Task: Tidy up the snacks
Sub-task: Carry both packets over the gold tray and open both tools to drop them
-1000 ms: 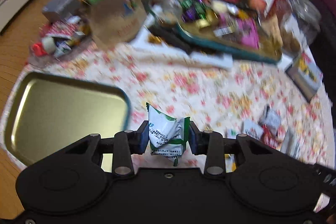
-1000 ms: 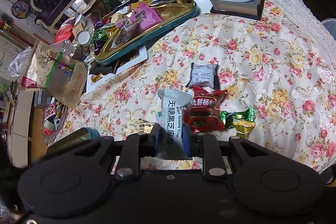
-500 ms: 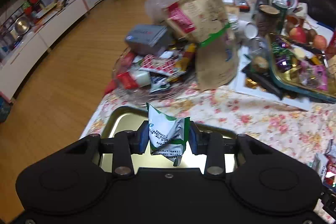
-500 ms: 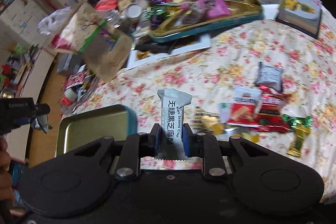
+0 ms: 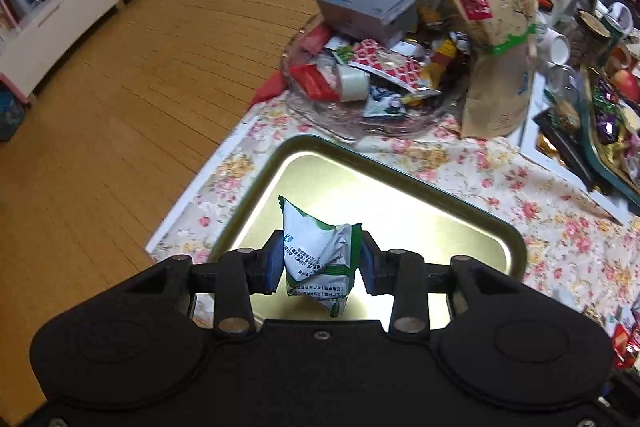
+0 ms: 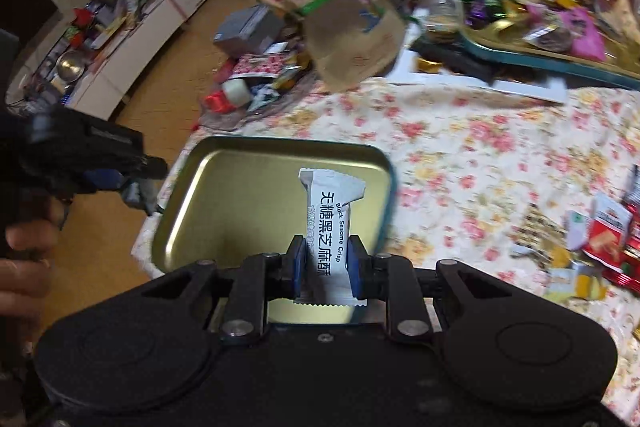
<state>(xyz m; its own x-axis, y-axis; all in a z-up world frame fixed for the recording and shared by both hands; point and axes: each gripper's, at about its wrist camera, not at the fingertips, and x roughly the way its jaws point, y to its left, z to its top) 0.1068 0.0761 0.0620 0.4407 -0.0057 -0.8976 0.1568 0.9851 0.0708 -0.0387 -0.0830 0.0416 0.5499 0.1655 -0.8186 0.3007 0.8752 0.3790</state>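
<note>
- Tray [image 5: 472,205], gold inside with a dark rim, sat at the corner of the floral tablecloth [image 5: 500,171]; taken as landmark.
- Left gripper [image 5: 320,265] was clamped on a crumpled green-and-white snack packet [image 5: 318,259], held above the tray's near part.
- Right gripper [image 6: 323,263] was closed on a white sesame crisp bar [image 6: 330,223], upright, over the tray's [image 6: 224,195] near right part.
- In the right wrist view the left gripper [image 6: 142,195] showed at the tray's left edge, packet blurred.
- Beyond the tray: a glass dish [image 5: 316,111] heaped with wrappers, and a brown paper bag [image 5: 500,67] just to its right.
- Right of the tray, apart from it: loose snack packets [image 6: 604,239] on the cloth.
</note>
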